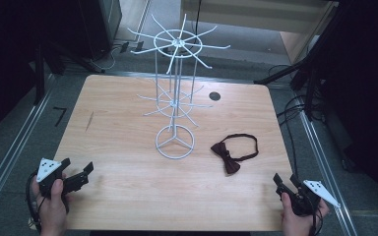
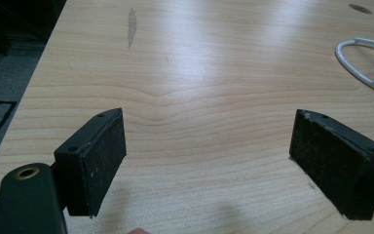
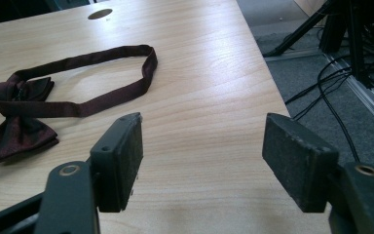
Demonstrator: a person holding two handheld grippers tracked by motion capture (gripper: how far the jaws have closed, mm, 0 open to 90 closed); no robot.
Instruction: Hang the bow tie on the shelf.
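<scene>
Both grippers idle at the near table edge: left gripper jaws spread, empty; right gripper same. Burgundy bow tie lies flat, just right of the white wire display stand. Likely risk: strap snags a hook, light stand tips.

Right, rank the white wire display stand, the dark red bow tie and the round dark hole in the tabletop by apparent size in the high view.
1. White wire display stand, largest
2. Dark red bow tie with its strap loop
3. Round dark hole, smallest
</scene>
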